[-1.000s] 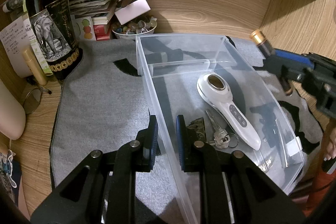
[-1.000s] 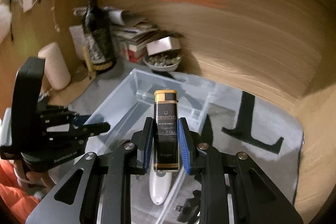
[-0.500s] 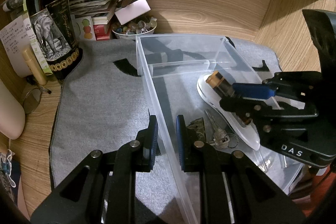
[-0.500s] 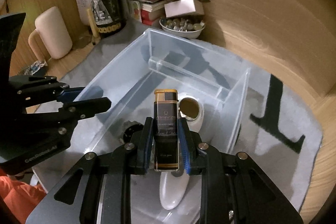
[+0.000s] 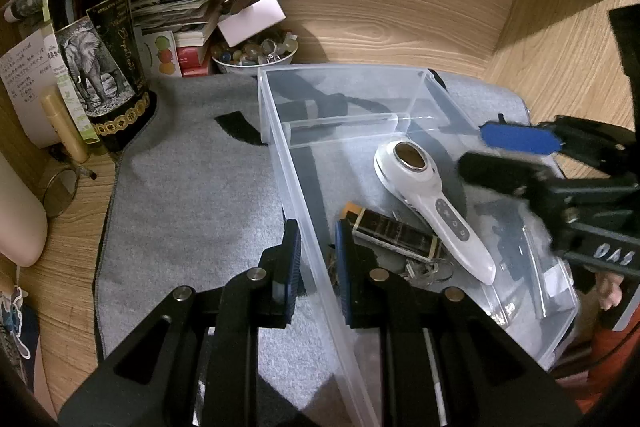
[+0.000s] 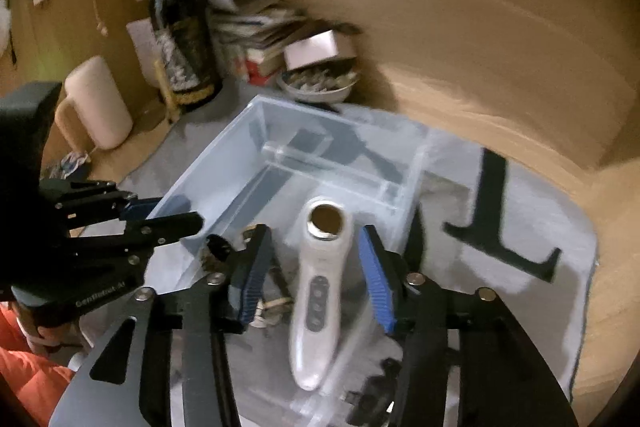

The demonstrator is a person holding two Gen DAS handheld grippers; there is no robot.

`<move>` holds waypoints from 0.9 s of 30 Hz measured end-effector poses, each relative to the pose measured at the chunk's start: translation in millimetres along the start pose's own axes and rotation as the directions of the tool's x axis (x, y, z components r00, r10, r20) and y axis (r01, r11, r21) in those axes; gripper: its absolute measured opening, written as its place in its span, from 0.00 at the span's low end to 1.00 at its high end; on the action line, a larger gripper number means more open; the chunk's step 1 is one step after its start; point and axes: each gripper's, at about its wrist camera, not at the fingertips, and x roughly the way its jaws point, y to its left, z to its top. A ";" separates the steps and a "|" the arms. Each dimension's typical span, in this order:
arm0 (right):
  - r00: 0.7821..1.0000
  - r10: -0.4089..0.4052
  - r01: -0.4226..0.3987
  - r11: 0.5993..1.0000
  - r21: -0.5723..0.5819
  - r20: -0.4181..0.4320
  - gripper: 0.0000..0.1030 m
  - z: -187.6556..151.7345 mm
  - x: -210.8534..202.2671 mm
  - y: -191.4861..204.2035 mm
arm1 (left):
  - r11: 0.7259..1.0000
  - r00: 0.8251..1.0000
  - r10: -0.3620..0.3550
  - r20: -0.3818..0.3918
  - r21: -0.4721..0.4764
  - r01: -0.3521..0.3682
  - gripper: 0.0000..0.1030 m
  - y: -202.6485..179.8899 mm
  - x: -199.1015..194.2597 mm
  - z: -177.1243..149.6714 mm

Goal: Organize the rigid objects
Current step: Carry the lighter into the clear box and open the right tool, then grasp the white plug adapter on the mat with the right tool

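Note:
A clear plastic bin (image 5: 280, 155) stands on a grey mat. My left gripper (image 5: 314, 255) is shut on the bin's left wall. Inside the bin lie a white handheld device (image 5: 432, 195), a black lighter with gold ends (image 5: 394, 233) and a set of keys (image 5: 424, 269). My right gripper (image 6: 312, 267) is open and empty above the bin, with the white device (image 6: 320, 283) below it. The right gripper also shows in the left wrist view (image 5: 508, 155), over the bin's right side.
A dark wine bottle (image 5: 96, 39) stands at the back left beside stacked books and papers (image 5: 176, 11) and a bowl of small stones (image 5: 256, 53). A cream mug (image 6: 98, 103) stands left. Wooden walls close the back and right.
My right gripper opened and let go of the black lighter, which now lies in the bin on the keys. The right gripper has pulled back and up. The left gripper has not moved.

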 end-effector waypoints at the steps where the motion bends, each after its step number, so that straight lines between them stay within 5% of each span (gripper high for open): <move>1: 1.000 -0.012 0.012 1.000 0.012 0.011 0.45 -1.3 -4.4 -4.5 | 1.000 1.000 -0.001 0.000 0.000 0.001 0.15 0.6 0.0 -0.1; 8: 0.992 -0.114 0.107 0.987 0.118 0.054 0.51 -14.8 -35.5 -43.9 | 1.000 1.000 0.000 0.000 0.000 0.000 0.15 0.7 -0.2 -0.2; 15: 0.978 -0.210 0.205 0.963 0.174 0.010 0.51 -44.8 -42.9 -67.5 | 1.000 1.000 0.000 0.000 0.000 0.000 0.16 1.3 0.1 -0.3; 27: 0.973 -0.190 0.217 0.944 0.248 -0.129 0.51 -110.0 -37.2 -70.1 | 1.000 1.000 0.009 0.006 0.006 -0.010 0.16 -0.1 0.5 -2.1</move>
